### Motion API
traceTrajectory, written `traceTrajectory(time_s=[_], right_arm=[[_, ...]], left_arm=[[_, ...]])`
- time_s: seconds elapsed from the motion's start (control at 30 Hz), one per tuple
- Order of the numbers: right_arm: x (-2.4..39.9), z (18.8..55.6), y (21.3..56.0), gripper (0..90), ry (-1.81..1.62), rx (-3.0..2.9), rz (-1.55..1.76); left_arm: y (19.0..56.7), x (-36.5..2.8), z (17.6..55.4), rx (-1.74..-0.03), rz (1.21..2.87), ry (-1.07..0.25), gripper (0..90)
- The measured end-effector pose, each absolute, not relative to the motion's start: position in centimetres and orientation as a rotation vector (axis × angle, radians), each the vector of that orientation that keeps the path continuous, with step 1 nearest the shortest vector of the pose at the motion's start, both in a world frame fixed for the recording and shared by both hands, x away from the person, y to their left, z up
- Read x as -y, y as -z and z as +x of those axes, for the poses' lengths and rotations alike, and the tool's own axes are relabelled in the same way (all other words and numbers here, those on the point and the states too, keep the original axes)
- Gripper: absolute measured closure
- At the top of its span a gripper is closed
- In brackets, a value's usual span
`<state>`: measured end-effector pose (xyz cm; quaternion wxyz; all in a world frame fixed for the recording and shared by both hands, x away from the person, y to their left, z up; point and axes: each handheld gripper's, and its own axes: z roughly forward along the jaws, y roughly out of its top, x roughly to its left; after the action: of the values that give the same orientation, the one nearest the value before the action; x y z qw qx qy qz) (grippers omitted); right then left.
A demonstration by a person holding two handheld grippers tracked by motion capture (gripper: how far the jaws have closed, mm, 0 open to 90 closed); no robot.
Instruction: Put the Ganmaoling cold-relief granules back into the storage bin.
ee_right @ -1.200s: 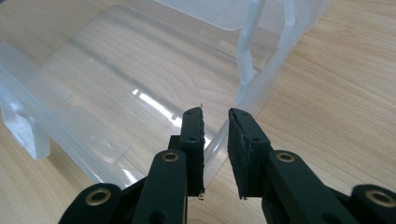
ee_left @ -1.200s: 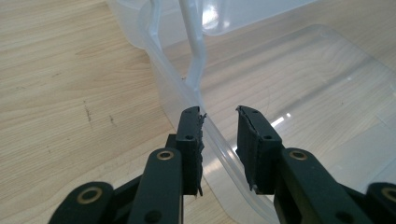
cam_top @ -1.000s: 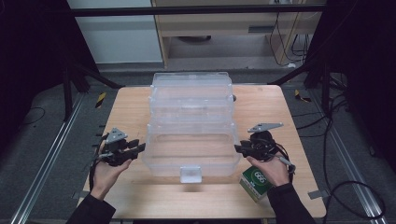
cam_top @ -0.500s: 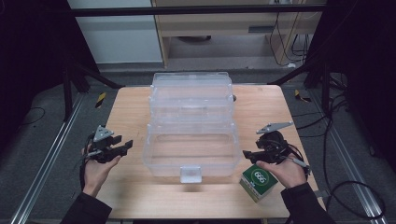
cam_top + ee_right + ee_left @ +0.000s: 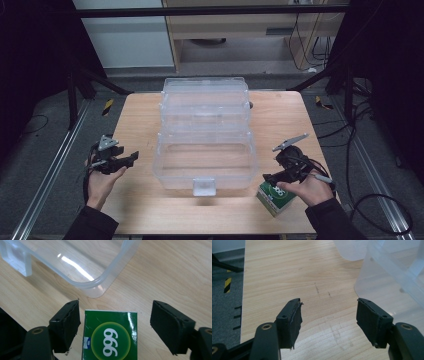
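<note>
A clear plastic box (image 5: 165, 165) with its lid (image 5: 205, 97) swung back stands at the table's middle, and its inside looks bare. A green carton (image 5: 276, 196) printed "999" lies at the front right. My left gripper (image 5: 131, 157) hangs left of the box, open, with only bare wood between its jaws (image 5: 329, 315). The box's curved wall (image 5: 392, 275) is off to its right. My right gripper (image 5: 270, 176) is open over the green carton (image 5: 110, 337), which lies between the pads (image 5: 116, 307) untouched. Both pairs of jaws have just been opening.
The wooden table (image 5: 145, 115) has free room on both sides of the box. The box's front latch tab (image 5: 204, 187) juts toward me. The box's rounded corner (image 5: 92, 283) lies just beyond the carton. Dark floor, rails and cables surround the table.
Both grippers have drawn away from the box's sides, the left one leftward, the right one rightward and toward the green carton. Both pairs of jaws stand wider than before.
</note>
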<state>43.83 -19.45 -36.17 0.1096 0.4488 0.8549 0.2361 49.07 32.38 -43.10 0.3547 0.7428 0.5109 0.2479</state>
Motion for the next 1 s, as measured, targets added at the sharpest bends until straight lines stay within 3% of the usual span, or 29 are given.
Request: traceTrajectory(time_s=[1.0], right_arm=[[19.1, 43.6, 39.1, 9.7, -0.462, -2.666, 1.349]], left_arm=[[43.9, -32.1, 49.2, -1.327, 1.954, -0.625, 33.9]])
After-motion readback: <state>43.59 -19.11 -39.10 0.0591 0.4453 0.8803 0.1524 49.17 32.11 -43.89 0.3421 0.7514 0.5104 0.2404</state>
